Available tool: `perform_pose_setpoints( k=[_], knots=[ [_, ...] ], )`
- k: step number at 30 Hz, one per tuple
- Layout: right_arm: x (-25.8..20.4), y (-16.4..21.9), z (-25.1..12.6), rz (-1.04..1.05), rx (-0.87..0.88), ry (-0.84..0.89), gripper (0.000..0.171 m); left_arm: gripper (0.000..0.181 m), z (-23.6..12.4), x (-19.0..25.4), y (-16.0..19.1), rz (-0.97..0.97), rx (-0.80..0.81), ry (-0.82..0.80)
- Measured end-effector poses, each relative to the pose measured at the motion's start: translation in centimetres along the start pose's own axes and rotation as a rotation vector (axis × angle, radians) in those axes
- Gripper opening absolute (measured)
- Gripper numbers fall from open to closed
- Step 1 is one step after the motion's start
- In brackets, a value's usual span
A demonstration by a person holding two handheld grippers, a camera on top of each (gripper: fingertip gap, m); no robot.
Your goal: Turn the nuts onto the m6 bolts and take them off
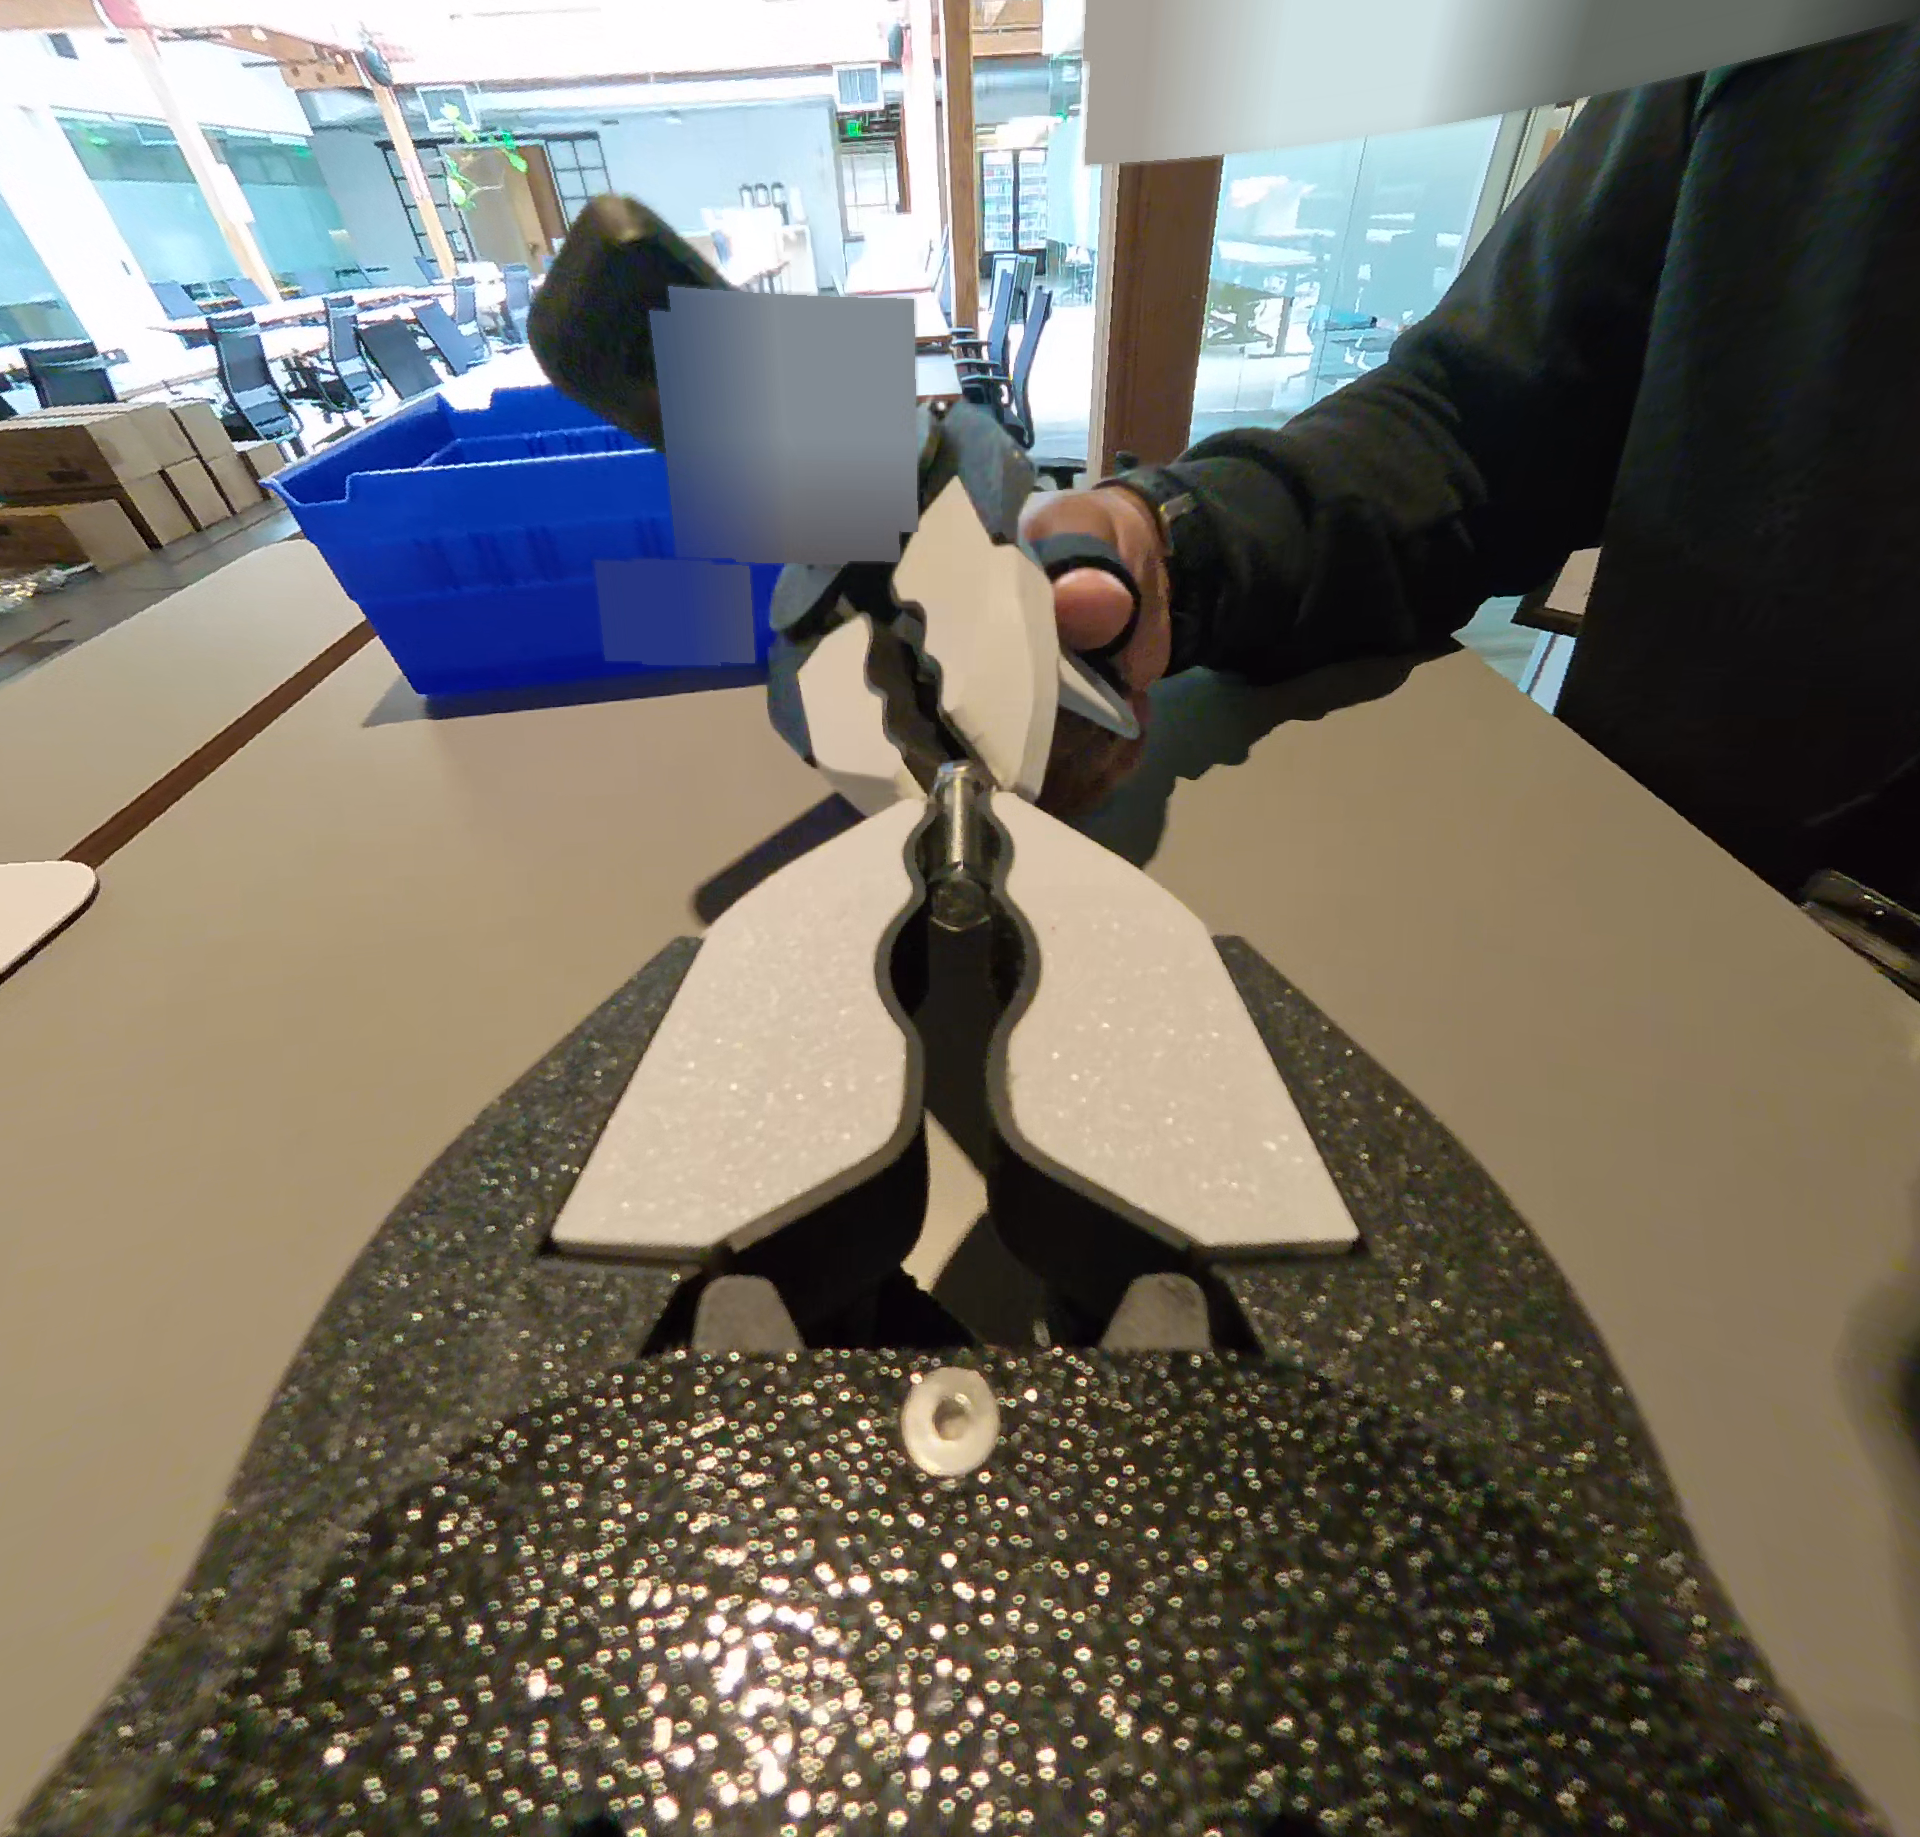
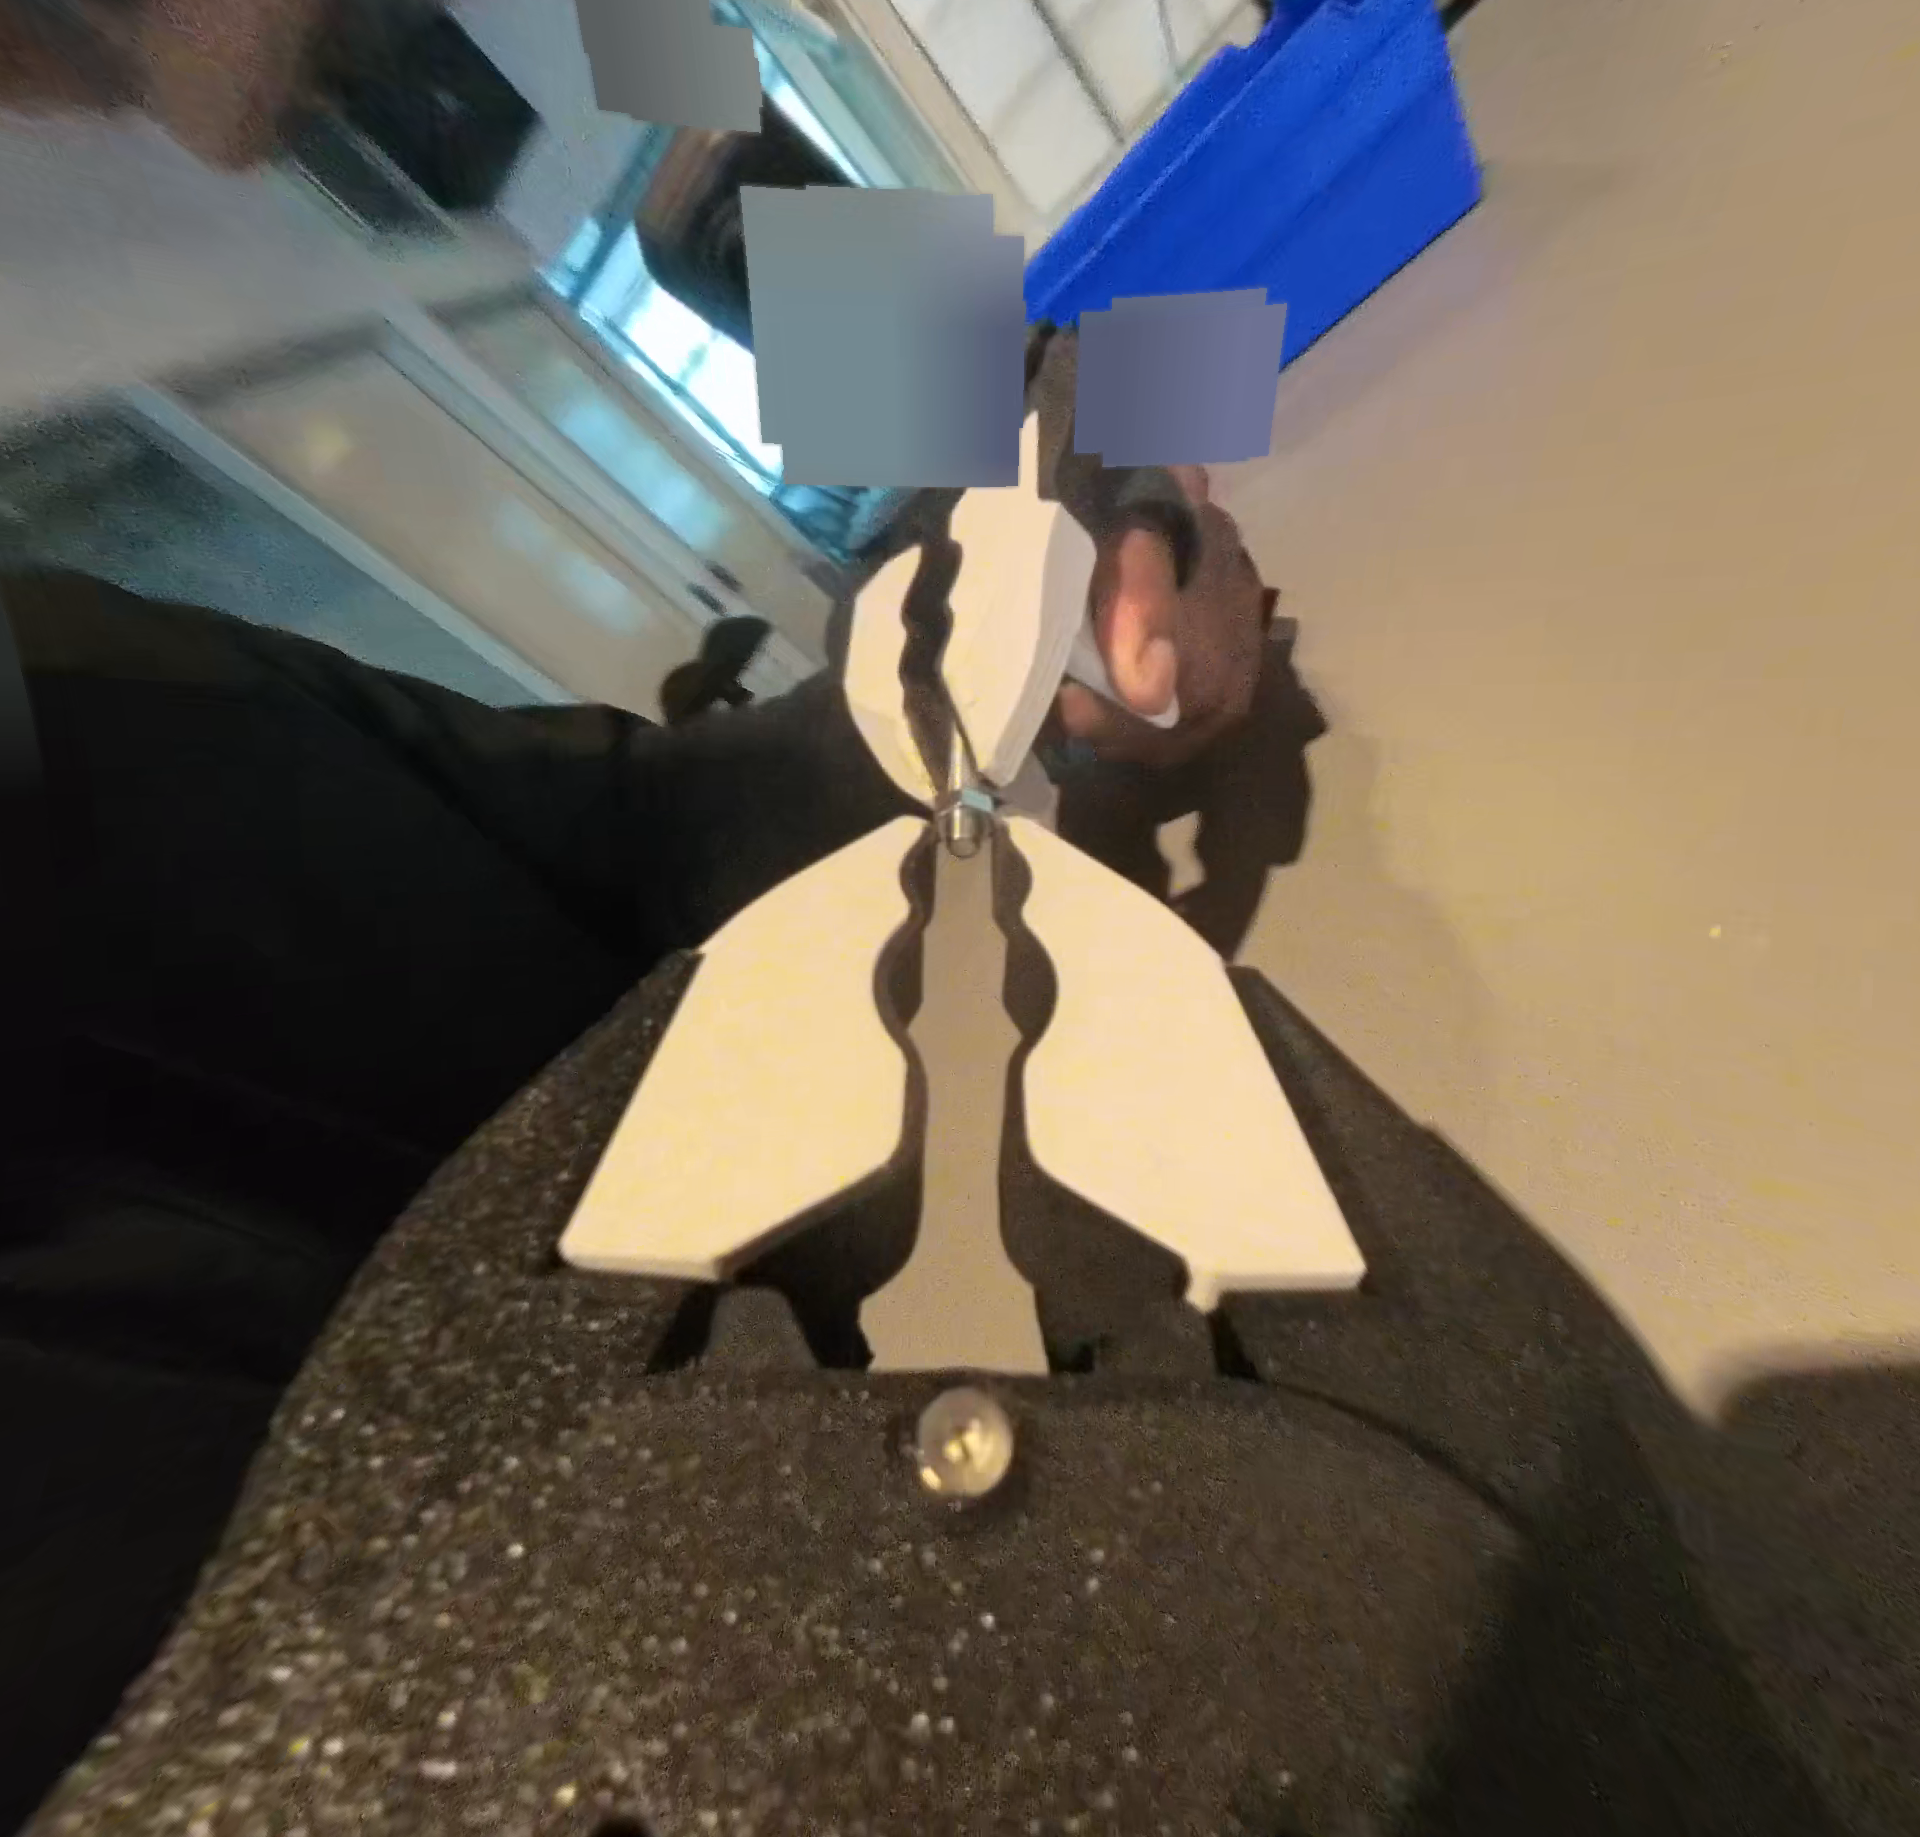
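My left gripper (image 1: 958, 816) is shut on a silver bolt (image 1: 961, 899). The bolt's head sits between the white fingers and its threaded shank points away from the camera. My right gripper (image 1: 966, 761), held in a hand (image 1: 1101, 592), meets it tip to tip from the far side. In the right wrist view, which is rolled sideways and blurred, the right gripper (image 2: 961, 833) is closed on the small nut (image 2: 975, 805) at the bolt's free end. The left gripper (image 2: 961, 785) faces it there. Both grippers are held above the grey table (image 1: 364, 956).
A blue plastic bin (image 1: 478, 530) stands on the table behind the grippers and also shows in the right wrist view (image 2: 1299, 156). A person's black sleeve (image 1: 1455, 488) fills the right side. A white flat object (image 1: 42, 904) lies at the table's left edge.
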State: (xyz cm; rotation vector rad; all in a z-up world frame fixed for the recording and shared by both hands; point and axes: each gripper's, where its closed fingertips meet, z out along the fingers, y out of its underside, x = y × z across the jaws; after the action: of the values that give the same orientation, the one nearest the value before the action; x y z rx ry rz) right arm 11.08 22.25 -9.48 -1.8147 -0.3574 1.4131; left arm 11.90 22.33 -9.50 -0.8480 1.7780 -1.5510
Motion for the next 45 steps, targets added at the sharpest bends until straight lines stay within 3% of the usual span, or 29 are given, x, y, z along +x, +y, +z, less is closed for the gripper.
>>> perform_pose_setpoints(
  k=[5,12,19,22,24,30,32,36,41,45],
  knots=[
    [0.2,-0.7,-0.3,-0.243,0.004,0.100,0.030,0.005,-0.4,-0.3,-0.4,-0.023,0.037,-0.008],
    [0.4,-1.6,-0.8,-0.803,-0.010,0.402,0.029,0.005,-0.4,-0.2,-0.4,-0.033,0.033,0.005],
    [0.7,-1.1,-0.3,-1.022,-0.070,0.535,0.024,0.005,-0.4,-0.2,-0.4,-0.043,0.030,0.016],
    [0.7,-0.7,0.1,-0.980,-0.083,0.512,0.010,0.005,-0.2,0.0,-0.1,-0.033,0.010,0.019],
    [0.6,-0.5,0.2,-0.853,-0.088,0.454,0.010,0.005,-0.1,0.1,-0.1,-0.025,0.009,0.021],
    [-0.1,0.0,0.2,-0.024,-0.007,0.049,0.010,0.005,0.0,0.2,0.0,-0.013,-0.004,0.021],
    [-0.1,-0.1,0.0,0.052,0.016,-0.029,0.011,0.005,0.1,0.1,0.1,-0.013,-0.009,0.014],
    [0.3,-1.1,-0.6,-0.201,0.033,0.087,0.030,0.005,-0.4,-0.2,-0.4,-0.033,0.029,0.008],
    [0.2,-2.4,-1.5,-0.722,0.041,0.363,0.032,0.005,-0.5,-0.4,-0.5,-0.051,0.042,0.010],
    [0.0,-1.5,-0.7,-0.939,-0.038,0.451,0.029,0.005,-0.5,-0.4,-0.4,-0.052,0.036,0.011]
  ],
)
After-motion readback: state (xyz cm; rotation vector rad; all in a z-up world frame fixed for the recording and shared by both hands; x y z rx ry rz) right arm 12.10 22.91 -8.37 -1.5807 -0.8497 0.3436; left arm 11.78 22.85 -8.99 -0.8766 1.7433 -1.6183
